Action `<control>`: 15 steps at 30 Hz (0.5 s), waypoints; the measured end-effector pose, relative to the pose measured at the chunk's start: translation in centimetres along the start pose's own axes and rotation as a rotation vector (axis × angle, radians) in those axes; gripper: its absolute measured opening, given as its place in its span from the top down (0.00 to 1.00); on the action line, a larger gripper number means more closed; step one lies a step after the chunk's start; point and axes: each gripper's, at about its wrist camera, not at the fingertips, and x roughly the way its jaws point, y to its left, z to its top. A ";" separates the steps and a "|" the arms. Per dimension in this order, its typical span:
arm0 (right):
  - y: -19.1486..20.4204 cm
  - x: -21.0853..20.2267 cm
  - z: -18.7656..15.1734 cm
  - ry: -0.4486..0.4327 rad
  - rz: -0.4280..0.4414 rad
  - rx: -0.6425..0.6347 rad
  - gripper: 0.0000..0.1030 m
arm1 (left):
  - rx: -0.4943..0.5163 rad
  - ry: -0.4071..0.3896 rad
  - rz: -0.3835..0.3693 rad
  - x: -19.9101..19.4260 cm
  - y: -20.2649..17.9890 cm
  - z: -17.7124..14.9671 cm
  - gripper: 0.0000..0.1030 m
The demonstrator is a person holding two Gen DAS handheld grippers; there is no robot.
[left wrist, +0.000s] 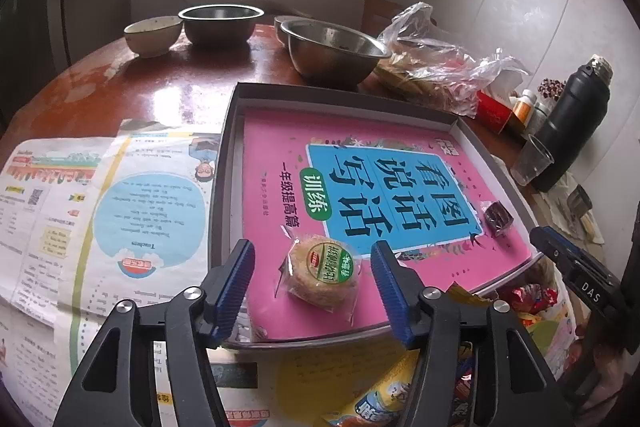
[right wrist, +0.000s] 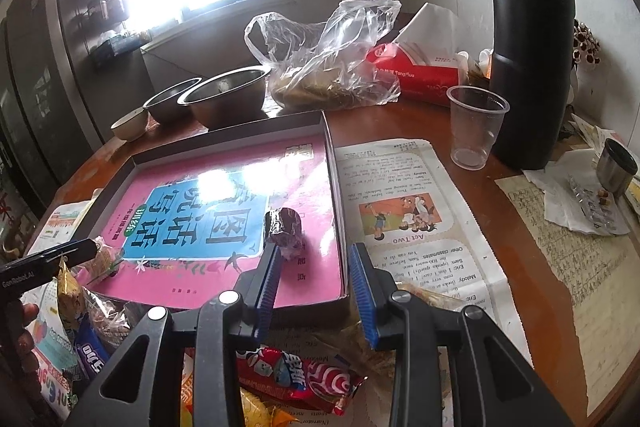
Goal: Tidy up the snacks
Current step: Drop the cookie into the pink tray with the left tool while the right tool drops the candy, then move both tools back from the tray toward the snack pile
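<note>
A round pastry in a clear wrapper with a green label lies on the pink book inside a shallow grey box. My left gripper stands open around it, with its blue pads clear of the wrapper on both sides. A small dark wrapped candy lies further right on the book. My right gripper hovers over the box's near right corner, open by a narrow gap with nothing in it, and the candy sits just beyond its left finger. Several loose snack packs lie in front of the box.
Steel bowls and a ceramic bowl stand behind the box. A plastic bag of food, a red tissue pack, a clear cup and a black flask stand at the back right. Newspaper covers the table.
</note>
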 end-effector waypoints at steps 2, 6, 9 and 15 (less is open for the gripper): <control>0.0 -0.1 0.0 0.000 0.001 0.002 0.63 | 0.000 -0.005 0.001 -0.2 0.0 0.0 0.34; 0.1 -0.3 0.1 -0.006 0.000 0.002 0.56 | -0.004 -0.009 0.003 -0.6 0.1 0.1 0.34; 0.1 -0.5 0.1 -0.008 -0.001 0.004 0.52 | -0.004 -0.014 0.016 -1.0 0.1 0.1 0.34; 0.3 -1.1 0.1 -0.015 0.003 0.001 0.50 | -0.012 -0.029 0.021 -2.1 0.5 0.1 0.28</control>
